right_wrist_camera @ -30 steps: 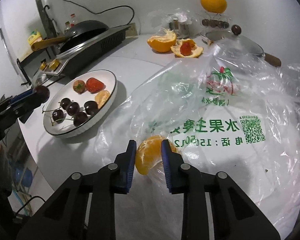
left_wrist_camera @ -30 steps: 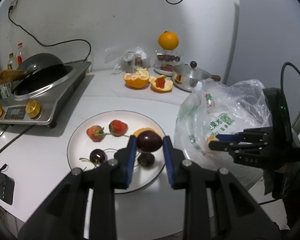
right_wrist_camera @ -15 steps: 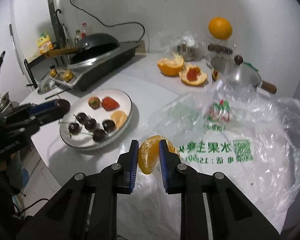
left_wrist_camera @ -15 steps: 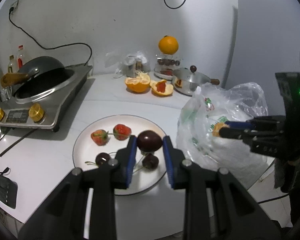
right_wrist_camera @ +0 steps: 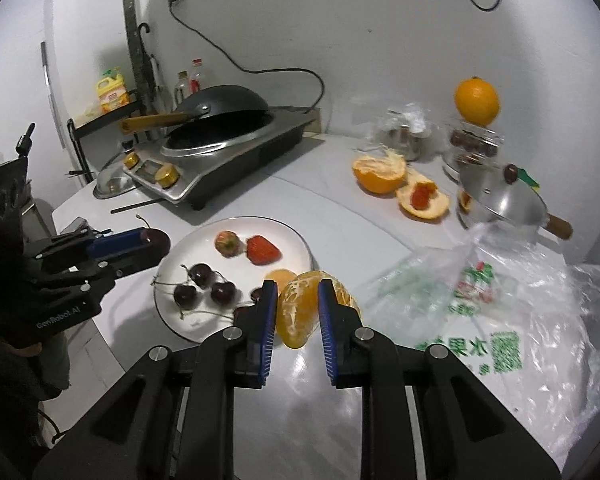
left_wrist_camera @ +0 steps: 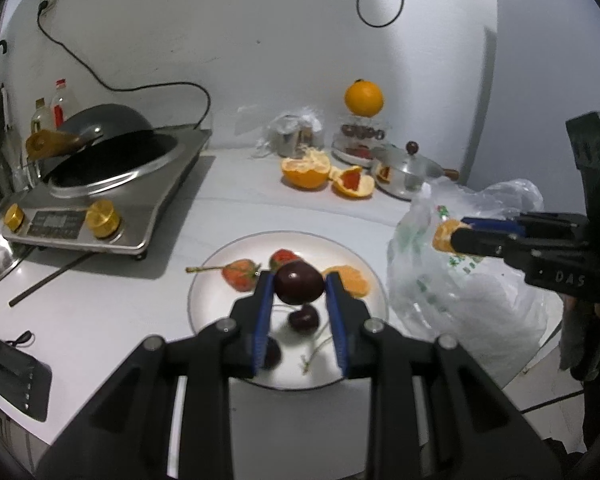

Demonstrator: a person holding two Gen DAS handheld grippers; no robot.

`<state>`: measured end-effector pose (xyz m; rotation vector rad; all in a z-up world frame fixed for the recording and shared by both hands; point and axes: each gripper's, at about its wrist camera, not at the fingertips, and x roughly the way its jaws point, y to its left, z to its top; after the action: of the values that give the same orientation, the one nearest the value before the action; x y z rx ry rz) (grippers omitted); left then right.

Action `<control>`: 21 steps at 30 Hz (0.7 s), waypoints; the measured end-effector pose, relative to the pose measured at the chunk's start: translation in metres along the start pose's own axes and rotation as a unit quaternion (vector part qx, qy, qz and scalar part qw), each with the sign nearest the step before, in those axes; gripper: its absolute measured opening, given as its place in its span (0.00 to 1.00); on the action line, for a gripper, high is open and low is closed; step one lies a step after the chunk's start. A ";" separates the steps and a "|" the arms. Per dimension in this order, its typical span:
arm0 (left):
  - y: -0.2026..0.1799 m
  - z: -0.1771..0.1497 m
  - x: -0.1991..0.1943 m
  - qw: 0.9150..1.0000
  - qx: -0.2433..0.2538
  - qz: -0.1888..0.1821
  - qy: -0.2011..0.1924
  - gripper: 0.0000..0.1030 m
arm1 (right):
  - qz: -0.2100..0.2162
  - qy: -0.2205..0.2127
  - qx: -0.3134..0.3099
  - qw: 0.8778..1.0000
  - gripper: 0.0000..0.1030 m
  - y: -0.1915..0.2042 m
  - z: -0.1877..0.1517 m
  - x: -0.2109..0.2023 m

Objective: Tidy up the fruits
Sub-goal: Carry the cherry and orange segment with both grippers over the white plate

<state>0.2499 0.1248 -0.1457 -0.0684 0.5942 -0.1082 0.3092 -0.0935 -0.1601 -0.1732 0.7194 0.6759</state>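
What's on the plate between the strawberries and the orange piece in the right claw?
In the right wrist view, a peeled orange segment lies on the plate between the strawberries and the held orange piece.

Desk (right_wrist_camera: pixel 320 216): smooth white, slight sheen. Plate (right_wrist_camera: pixel 292 236): glossy white glazed. Bag (right_wrist_camera: pixel 540 320): thin crinkly clear plastic, green print. Cooktop (right_wrist_camera: pixel 236 152): brushed metal, brass-look knobs. Pot lid (right_wrist_camera: pixel 504 200): polished steel, wooden handle. Cherry (left_wrist_camera: pixel 299 282): glossy skin. Tool pads (right_wrist_camera: pixel 269 328): ribbed blue, on matt black plastic.
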 end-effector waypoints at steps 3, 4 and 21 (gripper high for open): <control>0.009 -0.001 0.002 1.000 -0.004 0.003 0.002 0.26 | 0.009 0.002 -0.005 1.000 0.21 0.009 0.006 0.012; 0.012 -0.002 0.004 1.000 -0.005 0.004 0.003 0.26 | 0.012 0.003 -0.007 1.000 0.21 0.011 0.007 0.014; 0.039 -0.003 0.041 1.000 -0.015 0.006 0.024 0.26 | 0.049 0.030 -0.019 0.998 0.21 0.033 0.020 0.070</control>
<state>0.2853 0.1581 -0.1741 -0.0910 0.6443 -0.0896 0.3384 -0.0252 -0.1892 -0.1955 0.7770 0.7813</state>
